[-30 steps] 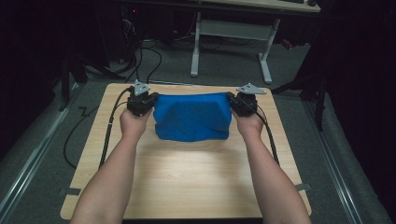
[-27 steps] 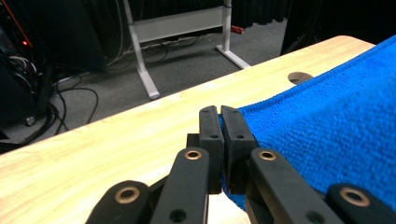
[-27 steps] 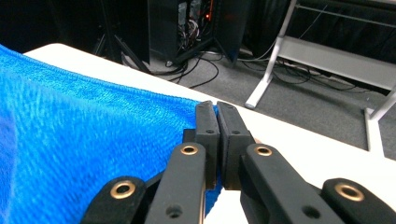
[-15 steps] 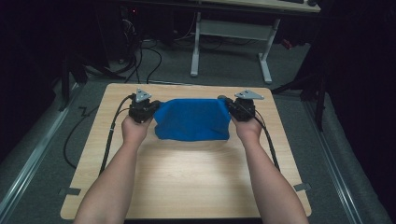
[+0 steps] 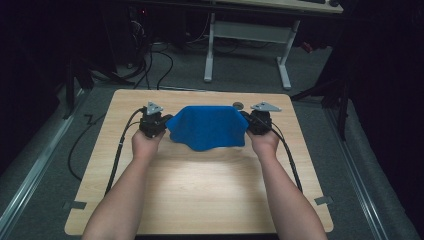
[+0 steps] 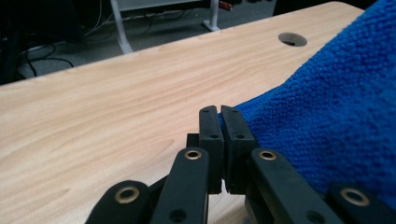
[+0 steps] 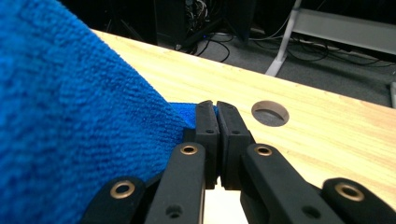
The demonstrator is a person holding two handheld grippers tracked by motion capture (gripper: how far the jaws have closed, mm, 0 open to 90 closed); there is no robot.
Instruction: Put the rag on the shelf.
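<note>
- Jaws of left gripper (image 6: 219, 112) pressed together, pinching the left corner of the blue cloth (image 5: 207, 127); terry weave bunches right at the pads.
- Right gripper (image 7: 216, 106) likewise clamped tight on the cloth's right corner, a sliver of blue showing between the pads.
- Cloth stretched between the two grippers over the far half of the table (image 5: 200, 200), its top edge taut, its lower edge sagging in a curve toward the near side.
- Hands behind the grippers, forearms reaching in from the near edge; black cables trail back along each arm.
- Round cable hole (image 7: 270, 113) in the tabletop, just beyond the right gripper, near the far edge.
</note>
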